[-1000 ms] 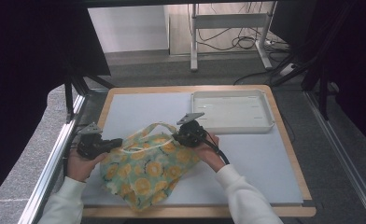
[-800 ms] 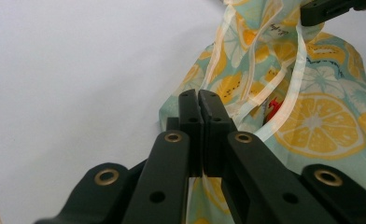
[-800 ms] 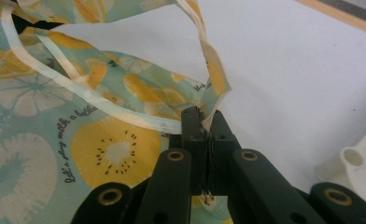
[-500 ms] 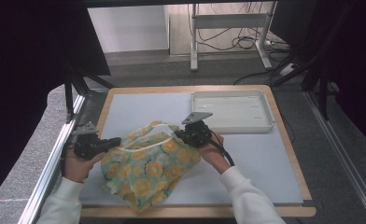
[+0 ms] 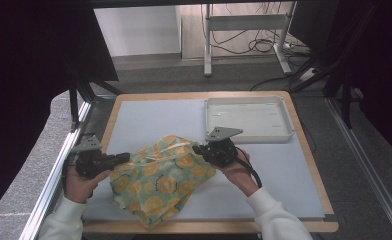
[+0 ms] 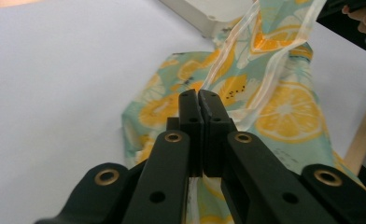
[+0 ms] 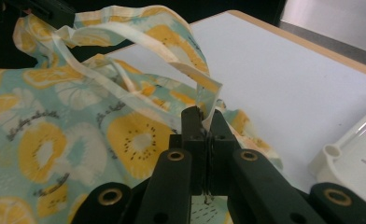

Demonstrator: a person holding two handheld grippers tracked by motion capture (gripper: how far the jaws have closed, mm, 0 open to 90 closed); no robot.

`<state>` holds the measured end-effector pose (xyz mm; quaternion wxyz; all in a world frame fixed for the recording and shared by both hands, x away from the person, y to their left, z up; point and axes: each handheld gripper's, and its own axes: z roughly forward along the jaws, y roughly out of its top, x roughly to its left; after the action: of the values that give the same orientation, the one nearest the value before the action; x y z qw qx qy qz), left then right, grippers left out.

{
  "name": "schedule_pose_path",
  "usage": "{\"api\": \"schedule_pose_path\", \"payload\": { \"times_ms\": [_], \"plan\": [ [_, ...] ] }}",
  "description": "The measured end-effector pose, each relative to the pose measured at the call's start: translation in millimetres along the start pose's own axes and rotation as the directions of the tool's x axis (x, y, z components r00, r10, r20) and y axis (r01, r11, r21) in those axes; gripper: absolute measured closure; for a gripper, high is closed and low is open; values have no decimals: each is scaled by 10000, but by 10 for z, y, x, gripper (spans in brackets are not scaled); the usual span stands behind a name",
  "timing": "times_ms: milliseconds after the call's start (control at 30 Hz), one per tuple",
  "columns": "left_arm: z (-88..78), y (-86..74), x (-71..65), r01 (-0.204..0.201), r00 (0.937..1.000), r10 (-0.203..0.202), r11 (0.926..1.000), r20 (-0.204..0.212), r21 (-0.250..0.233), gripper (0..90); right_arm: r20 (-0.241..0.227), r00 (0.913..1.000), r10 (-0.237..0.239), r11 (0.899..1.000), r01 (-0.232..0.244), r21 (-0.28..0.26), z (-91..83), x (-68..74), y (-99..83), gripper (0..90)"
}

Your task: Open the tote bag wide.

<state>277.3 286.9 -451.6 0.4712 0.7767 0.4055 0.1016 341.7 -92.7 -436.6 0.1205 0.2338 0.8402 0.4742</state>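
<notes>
1. Left gripper [image 5: 118, 158]: jaws clenched on the left edge of the cloth bag, a teal fabric tote printed with yellow-orange citrus slices [image 5: 166, 177]. The left gripper view shows the jaw tips pressed together at [image 6: 199, 100], with the bag's fabric right at them and running on beyond.
2. Right gripper [image 5: 199, 149]: jaws clenched on the bag's right upper edge. In the right gripper view a pale cream strap [image 7: 172, 60] of the bag comes down into the tips at [image 7: 203, 116], pinched between the pads; the jaws have just been closing on it.
3. Hands: left hand [image 5: 79, 182] and right hand [image 5: 241, 172] come in from the bottom edge in white sleeves. Each gripper carries a grey three-cornered plate on top.
4. Bag: spans the gap between the two grippers, upper edge lifted and stretched from one to the other, lower body crumpled and sagging onto the table toward the near edge. In the left gripper view a translucent strap [image 6: 246, 46] rises up and away toward the far gripper.
5. Surface: pale blue-grey mat [image 5: 149, 117] on a wood-rimmed table [image 5: 304, 145]. The bag sits on the near-left half of the mat.
6. Beyond: shallow white plastic rectangular tray [image 5: 248, 119] at the far right of the mat, apart from the bag, just behind the right gripper.
</notes>
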Motion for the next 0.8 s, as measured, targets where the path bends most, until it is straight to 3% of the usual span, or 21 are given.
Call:
{"api": "schedule_pose_path", "payload": {
  "times_ms": [200,533,800],
  "plan": [
    [2,-140,-138,-120,9989,111,9997,456,194,896,-398,9992,6,10000,-6,-5,-108,84,-145,874],
    [30,-244,-239,-216,9967,187,9991,789,362,896,-980,9951,112,9999,-107,56,-215,200,-344,874],
    [37,-387,-281,-140,9937,72,9981,1117,603,896,-1415,9899,115,9981,-27,622,-264,308,-589,874]
  ]
}}
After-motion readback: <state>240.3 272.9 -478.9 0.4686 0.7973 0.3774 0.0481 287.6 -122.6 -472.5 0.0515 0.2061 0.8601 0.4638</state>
